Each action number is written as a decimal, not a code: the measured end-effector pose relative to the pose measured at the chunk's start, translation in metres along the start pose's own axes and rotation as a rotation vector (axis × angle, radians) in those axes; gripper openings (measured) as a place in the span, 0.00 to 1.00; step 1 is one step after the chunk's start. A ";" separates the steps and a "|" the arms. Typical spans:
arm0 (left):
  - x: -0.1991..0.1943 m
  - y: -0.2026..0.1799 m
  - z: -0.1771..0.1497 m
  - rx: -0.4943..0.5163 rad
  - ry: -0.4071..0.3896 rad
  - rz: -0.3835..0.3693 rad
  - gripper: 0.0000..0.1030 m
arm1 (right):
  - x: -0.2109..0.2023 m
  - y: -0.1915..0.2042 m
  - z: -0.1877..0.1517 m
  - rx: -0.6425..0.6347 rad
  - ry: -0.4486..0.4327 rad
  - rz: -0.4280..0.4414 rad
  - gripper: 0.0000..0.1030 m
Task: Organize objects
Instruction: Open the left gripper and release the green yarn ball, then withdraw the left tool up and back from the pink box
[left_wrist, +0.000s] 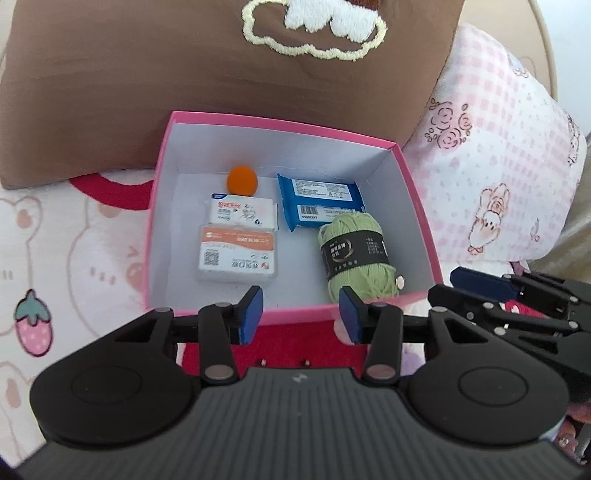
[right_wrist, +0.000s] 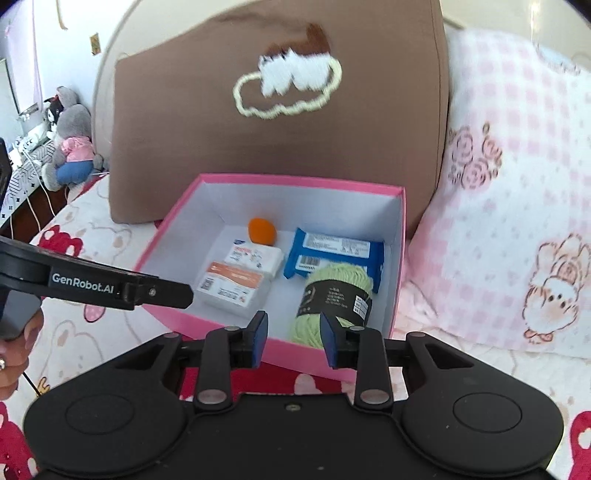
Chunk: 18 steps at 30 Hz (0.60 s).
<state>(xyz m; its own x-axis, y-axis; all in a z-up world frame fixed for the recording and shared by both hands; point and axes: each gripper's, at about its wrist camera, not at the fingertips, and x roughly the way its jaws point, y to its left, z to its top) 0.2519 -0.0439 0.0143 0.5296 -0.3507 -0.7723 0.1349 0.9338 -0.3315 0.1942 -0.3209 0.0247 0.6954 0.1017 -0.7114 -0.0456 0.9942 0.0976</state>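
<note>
A pink box (left_wrist: 291, 314) with a white inside sits on the bed, also in the right wrist view (right_wrist: 295, 350). In it lie a green yarn ball (left_wrist: 356, 254) (right_wrist: 332, 295), a blue wipes pack (left_wrist: 319, 201) (right_wrist: 334, 254), two white packets (left_wrist: 236, 254) (left_wrist: 242, 212) (right_wrist: 232, 286) and an orange ball (left_wrist: 242, 181) (right_wrist: 262, 229). My left gripper (left_wrist: 301, 314) is open and empty at the box's near wall. My right gripper (right_wrist: 293, 338) is open and empty at the near wall, just before the yarn.
A brown embroidered cushion (left_wrist: 221, 85) (right_wrist: 280, 129) stands right behind the box. A pink checked pillow (left_wrist: 498, 155) (right_wrist: 517, 221) lies to the right. The right gripper shows at the left view's right edge (left_wrist: 517, 302). Plush toys (right_wrist: 70, 144) sit far left.
</note>
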 end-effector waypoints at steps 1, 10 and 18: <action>-0.005 0.000 -0.001 -0.002 0.001 -0.003 0.43 | -0.004 0.003 0.000 -0.003 -0.005 -0.003 0.35; -0.056 0.003 -0.016 0.055 0.024 0.015 0.48 | -0.049 0.036 -0.009 -0.054 -0.031 0.019 0.42; -0.101 0.007 -0.033 0.023 -0.062 -0.031 0.50 | -0.082 0.053 -0.027 -0.063 -0.062 0.001 0.55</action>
<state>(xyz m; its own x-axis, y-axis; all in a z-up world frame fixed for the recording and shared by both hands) 0.1714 -0.0043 0.0722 0.5755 -0.3747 -0.7269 0.1710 0.9243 -0.3411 0.1155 -0.2753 0.0696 0.7382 0.1019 -0.6669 -0.0897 0.9946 0.0527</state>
